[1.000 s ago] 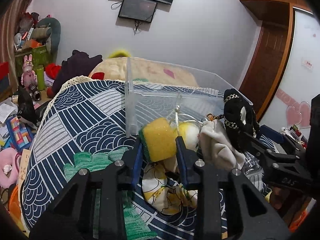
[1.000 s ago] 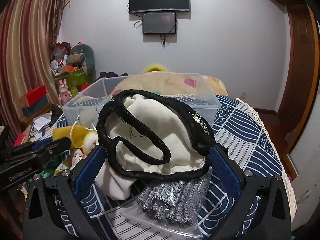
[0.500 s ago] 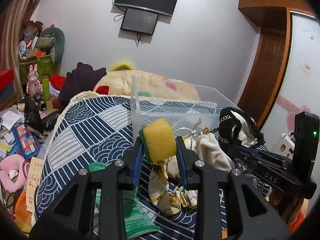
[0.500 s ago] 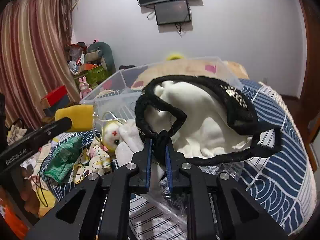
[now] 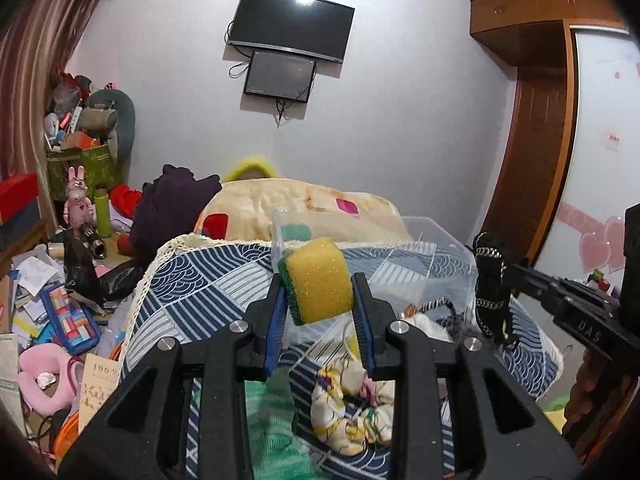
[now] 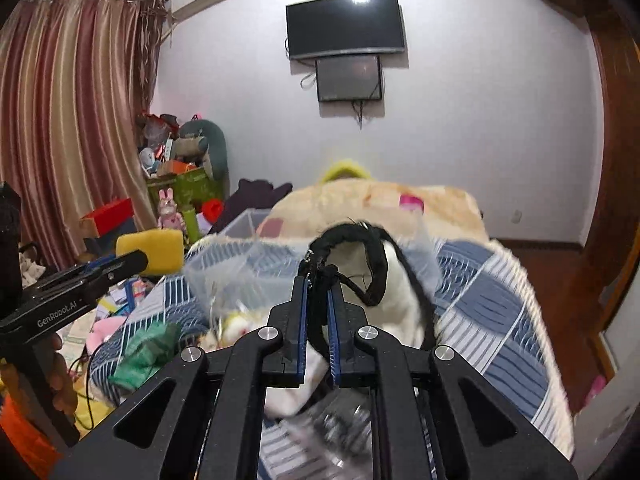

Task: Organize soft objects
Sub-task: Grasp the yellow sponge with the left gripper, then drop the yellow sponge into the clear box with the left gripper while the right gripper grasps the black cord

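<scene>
My left gripper (image 5: 318, 292) is shut on a yellow sponge with a green backing (image 5: 316, 280) and holds it up in front of the clear plastic bin (image 5: 424, 248). The sponge also shows in the right wrist view (image 6: 150, 250). My right gripper (image 6: 317, 284) is shut on the black strap (image 6: 360, 240) of a white cloth bag (image 6: 400, 288), lifted above the bed. The strap also shows in the left wrist view (image 5: 490, 280). A yellow-patterned cloth (image 5: 348, 412) and a green cloth (image 5: 272, 432) lie on the blue patterned bedspread (image 5: 208, 276) below.
A cream quilt (image 5: 304, 208) and a dark purple garment (image 5: 168, 208) lie behind the bin. Floor clutter, a pink rabbit figure (image 5: 78, 200) and boxes are at the left. A wooden wardrobe (image 5: 528, 140) stands at the right. A clear bag of grey items (image 6: 340, 432) lies under my right gripper.
Both grippers have risen. The left lifted the sponge up off the pile. The right closed on the black strap and raised the white bag.
</scene>
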